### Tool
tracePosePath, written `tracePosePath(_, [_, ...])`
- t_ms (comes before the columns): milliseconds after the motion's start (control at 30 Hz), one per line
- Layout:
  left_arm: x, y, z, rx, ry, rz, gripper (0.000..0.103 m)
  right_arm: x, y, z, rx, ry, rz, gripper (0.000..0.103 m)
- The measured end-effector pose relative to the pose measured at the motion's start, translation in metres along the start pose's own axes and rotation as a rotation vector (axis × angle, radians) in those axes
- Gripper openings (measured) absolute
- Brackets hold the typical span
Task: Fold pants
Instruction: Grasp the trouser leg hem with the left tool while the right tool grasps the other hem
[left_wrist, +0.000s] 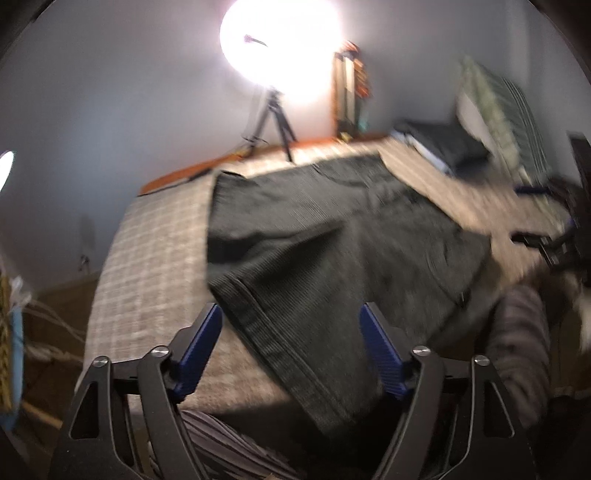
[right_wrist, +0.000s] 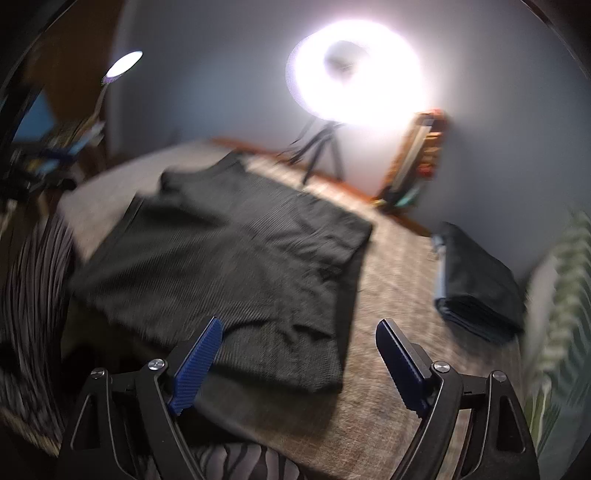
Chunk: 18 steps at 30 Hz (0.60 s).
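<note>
Dark ribbed pants (left_wrist: 332, 243) lie spread on a beige plaid bed cover (left_wrist: 147, 258), partly folded, with one hem hanging over the near edge. My left gripper (left_wrist: 291, 317) is open and empty, just above the near hem. In the right wrist view the pants (right_wrist: 229, 266) lie flat with one layer folded over. My right gripper (right_wrist: 299, 332) is open and empty, above the pants' near right corner. The right gripper also shows in the left wrist view (left_wrist: 546, 243) at the far right edge of the bed.
A stack of folded dark clothes (right_wrist: 476, 280) lies on the bed to the right, also in the left wrist view (left_wrist: 439, 144). A ring light on a tripod (right_wrist: 354, 81) stands at the far edge. A pillow (left_wrist: 498, 110) leans at the back right. Striped sleeves (left_wrist: 517, 350) show near me.
</note>
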<state>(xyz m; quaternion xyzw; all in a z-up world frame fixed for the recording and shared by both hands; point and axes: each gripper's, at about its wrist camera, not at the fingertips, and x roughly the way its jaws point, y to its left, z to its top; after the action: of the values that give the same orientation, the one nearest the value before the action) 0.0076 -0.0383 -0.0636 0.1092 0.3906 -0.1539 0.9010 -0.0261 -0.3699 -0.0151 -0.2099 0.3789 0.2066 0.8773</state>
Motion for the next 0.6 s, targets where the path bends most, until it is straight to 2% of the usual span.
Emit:
tracePosePath(100, [0.011,-0.014,-0.010,0.059,0.055,-0.045,0.076,0.018,0.016,-0.002,-0.142,0.059,0.040,0.083])
tracePosePath(267, [0.022,-0.029,-0.021,0.105,0.113,-0.108,0.076,0.042,0.033,-0.012,-0.291,0.145,0.087,0.078])
tracePosePath(367, [0.029,-0.034,-0.028,0.129,0.148,-0.134,0.076,0.058,0.038,-0.019,-0.350,0.207,0.102,0.076])
tracePosePath(600, [0.044,-0.060,-0.048,0.246,0.225,-0.166,0.076,0.077,0.033,-0.026,-0.402,0.273,0.107,0.075])
